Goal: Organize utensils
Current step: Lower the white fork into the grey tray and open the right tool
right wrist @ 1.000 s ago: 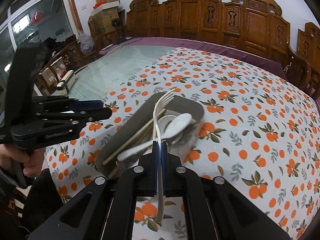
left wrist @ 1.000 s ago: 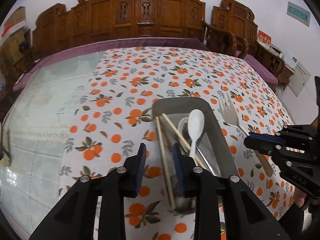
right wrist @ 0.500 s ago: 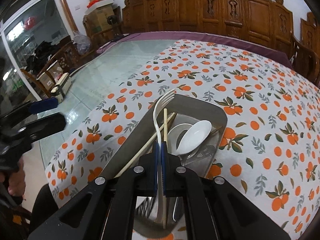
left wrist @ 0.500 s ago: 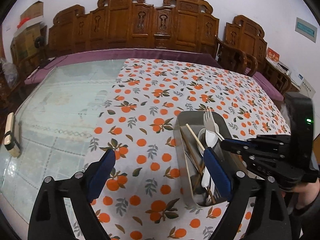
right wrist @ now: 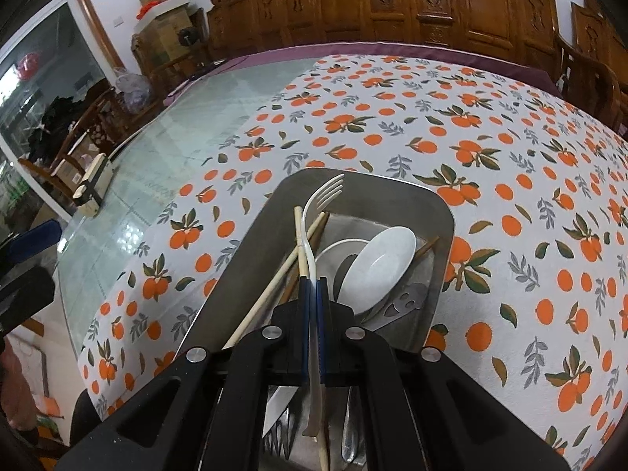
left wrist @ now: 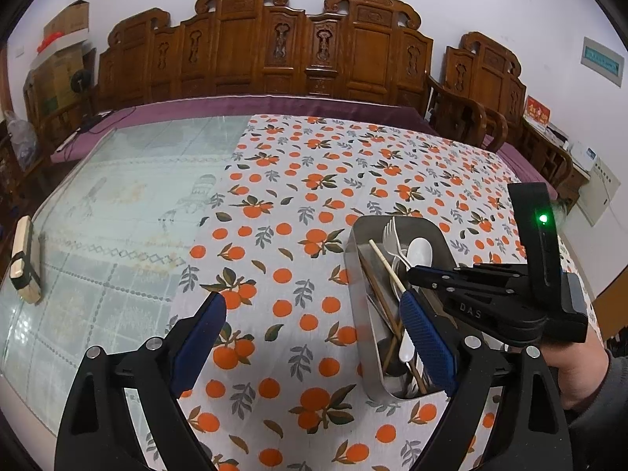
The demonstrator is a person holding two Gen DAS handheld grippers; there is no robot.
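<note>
Through the left wrist camera I see my left gripper (left wrist: 314, 329) spread wide with nothing between its blue pads (left wrist: 200, 333), hanging over the orange-print cloth (left wrist: 314, 180). The metal tray (left wrist: 363, 314) sits just right of it, its near end by my right-hand pad, and it holds a white fork (left wrist: 392, 235), a white spoon (left wrist: 419, 249) and chopsticks (left wrist: 386, 271). The right gripper (left wrist: 416, 274) reaches in over the tray from the right; from here I cannot tell how its jaws stand. A wooden block (left wrist: 24, 263) lies well off on the bare glass at left. Through the right wrist camera my right gripper (right wrist: 313, 298) is pinched narrow on the fork (right wrist: 314, 212) handle, tines pointing away and up over the far end of the tray (right wrist: 392, 184). The spoon (right wrist: 380, 263) lies just right of the fork, inside the tray, and a pale chopstick (right wrist: 274, 282) slants across on the left.
</note>
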